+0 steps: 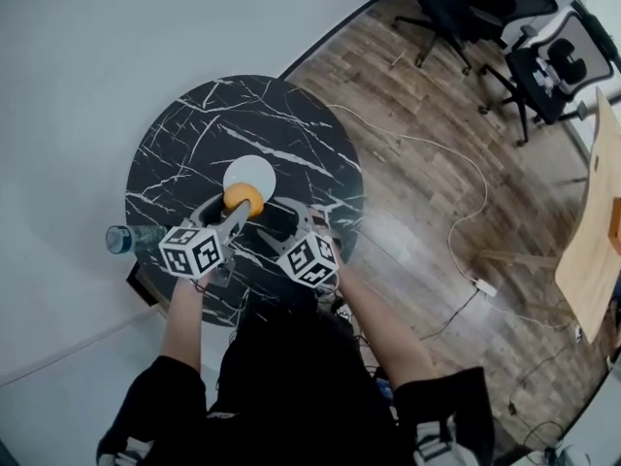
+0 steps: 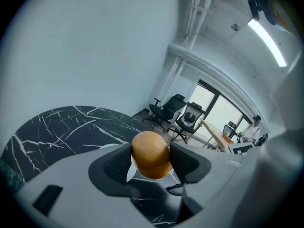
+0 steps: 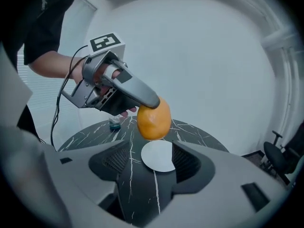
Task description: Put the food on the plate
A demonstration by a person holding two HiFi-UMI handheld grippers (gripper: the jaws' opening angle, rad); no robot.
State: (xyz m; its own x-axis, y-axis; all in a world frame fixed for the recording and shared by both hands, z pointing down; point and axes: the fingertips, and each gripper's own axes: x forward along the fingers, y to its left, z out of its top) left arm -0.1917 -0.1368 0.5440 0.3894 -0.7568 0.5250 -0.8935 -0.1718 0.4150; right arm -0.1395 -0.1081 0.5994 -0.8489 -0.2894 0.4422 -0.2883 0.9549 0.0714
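The fingers point(image 2: 115, 163) of the left gripper point(image 2: 150, 161) are pinching an orange point(image 2: 150, 151), one pad on each side of it, with the top of the fruit poking out past the tips. The right gripper point(image 3: 153, 161) stands spread with nothing in it; looking between its jaws you only see the table and the white plate point(image 3: 159, 158) farther off.

From where I stand the orange is clear of the table top, hanging in the air over the plate. From above it sits over the edge of the plate nearest the person, and from the right gripper's side there is a clear gap between fruit and plate.

So I'd say the job is most of the way there: the food is picked up and brought to the plate, but not yet set down. What's left is lowering it, letting go and backing off. A water bottle point(image 1: 119, 239) lies at the left edge of the black marble table point(image 1: 194, 134), well apart from all this.
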